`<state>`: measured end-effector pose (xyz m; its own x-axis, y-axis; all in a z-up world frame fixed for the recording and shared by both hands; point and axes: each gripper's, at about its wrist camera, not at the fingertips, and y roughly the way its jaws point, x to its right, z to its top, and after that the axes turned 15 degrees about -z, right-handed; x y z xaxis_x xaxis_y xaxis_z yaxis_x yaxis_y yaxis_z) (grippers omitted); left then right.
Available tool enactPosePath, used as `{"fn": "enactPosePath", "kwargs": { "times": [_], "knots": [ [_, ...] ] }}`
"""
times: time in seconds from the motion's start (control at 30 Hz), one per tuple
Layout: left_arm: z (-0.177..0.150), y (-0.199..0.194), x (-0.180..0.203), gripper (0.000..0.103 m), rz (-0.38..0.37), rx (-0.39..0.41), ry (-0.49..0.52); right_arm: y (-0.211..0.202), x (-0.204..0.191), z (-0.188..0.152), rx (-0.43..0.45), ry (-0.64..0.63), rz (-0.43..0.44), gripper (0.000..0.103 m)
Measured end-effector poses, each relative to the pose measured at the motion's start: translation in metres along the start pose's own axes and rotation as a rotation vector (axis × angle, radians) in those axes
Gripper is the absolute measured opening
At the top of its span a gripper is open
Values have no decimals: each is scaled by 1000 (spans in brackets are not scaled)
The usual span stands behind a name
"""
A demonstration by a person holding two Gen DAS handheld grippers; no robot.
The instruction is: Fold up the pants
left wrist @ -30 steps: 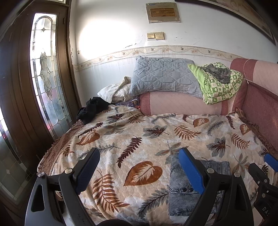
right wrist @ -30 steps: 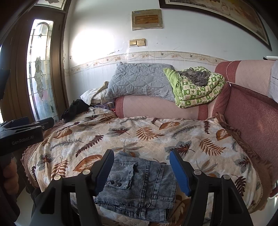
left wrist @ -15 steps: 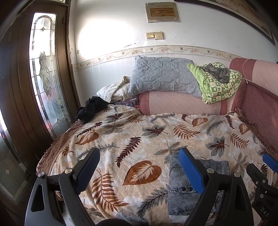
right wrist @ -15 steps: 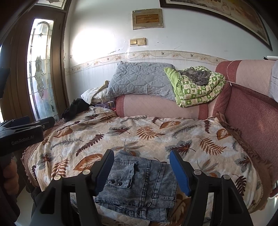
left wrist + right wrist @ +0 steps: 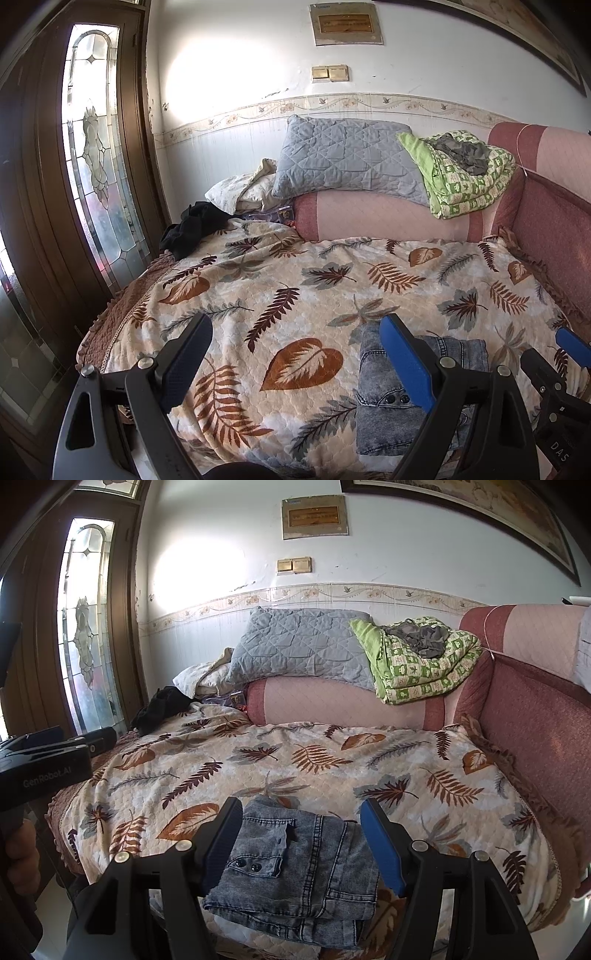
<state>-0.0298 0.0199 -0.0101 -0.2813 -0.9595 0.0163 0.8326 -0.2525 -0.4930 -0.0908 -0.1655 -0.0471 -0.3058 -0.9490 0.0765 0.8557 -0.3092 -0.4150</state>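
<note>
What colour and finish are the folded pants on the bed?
Grey-blue acid-washed denim pants, with two dark snap buttons on a pocket flap; clearest in the right wrist view.

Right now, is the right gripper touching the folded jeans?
Cannot tell. In the right wrist view the open right gripper frames the folded jeans, nothing pinched, but its fingers overlap the denim, so no gap or contact shows plainly.
</note>
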Motion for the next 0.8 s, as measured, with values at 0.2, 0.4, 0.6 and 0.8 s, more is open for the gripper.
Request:
{"fn": "enactPosePath", "kwargs": {
  "times": [0.2,0.4,0.6,0.8],
  "knots": [
    [0,-4,-2,92,0,10,0,-1,-1,2,5,-5,7,70],
    [1,-11,-1,92,-1,21,2,-7,-1,5,17,-5,11,70],
    [3,-18,1,92,-3,32,5,-14,0,7,31,-6,8,70],
    [3,-19,1,92,0,36,6,-20,1,8,41,-6,8,70]
  ]
}}
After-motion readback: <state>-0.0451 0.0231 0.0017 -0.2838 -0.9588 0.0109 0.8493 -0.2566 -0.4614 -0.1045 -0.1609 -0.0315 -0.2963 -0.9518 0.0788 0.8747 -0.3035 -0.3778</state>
